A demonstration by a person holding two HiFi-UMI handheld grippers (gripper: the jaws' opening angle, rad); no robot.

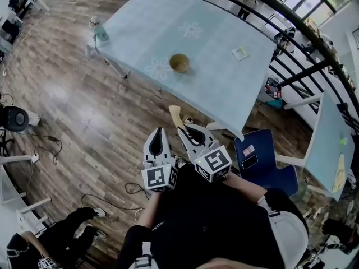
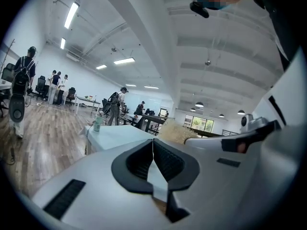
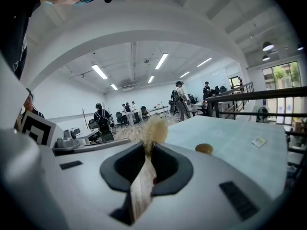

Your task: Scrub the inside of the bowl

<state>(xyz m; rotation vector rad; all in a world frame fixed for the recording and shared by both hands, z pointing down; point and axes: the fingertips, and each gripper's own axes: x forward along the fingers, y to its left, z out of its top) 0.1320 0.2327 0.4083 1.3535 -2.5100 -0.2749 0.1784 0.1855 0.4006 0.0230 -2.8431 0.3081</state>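
Note:
A small brown bowl [image 1: 179, 63] stands on the light blue table [image 1: 224, 88], far ahead of both grippers; in the right gripper view the bowl [image 3: 204, 148] is a small shape on the cloth. My right gripper [image 1: 185, 129] is shut on the wooden handle of a scrubbing brush [image 1: 175, 115]. The brush's pale bristles [image 3: 154, 128] stick up past the right gripper [image 3: 145, 153]. My left gripper [image 1: 159, 133] hangs beside it, shut with nothing held. From the left gripper [image 2: 153, 147] the bristles [image 2: 175, 133] show just to the right. Both are held off the table, near the person's body.
A bottle [image 1: 99, 29] stands at the table's left corner, and a small packet [image 1: 240, 52] lies near its right edge. A blue chair [image 1: 263, 164] sits by the near corner. A black railing [image 1: 303, 43] runs behind. Cables lie on the wooden floor [image 1: 67, 100].

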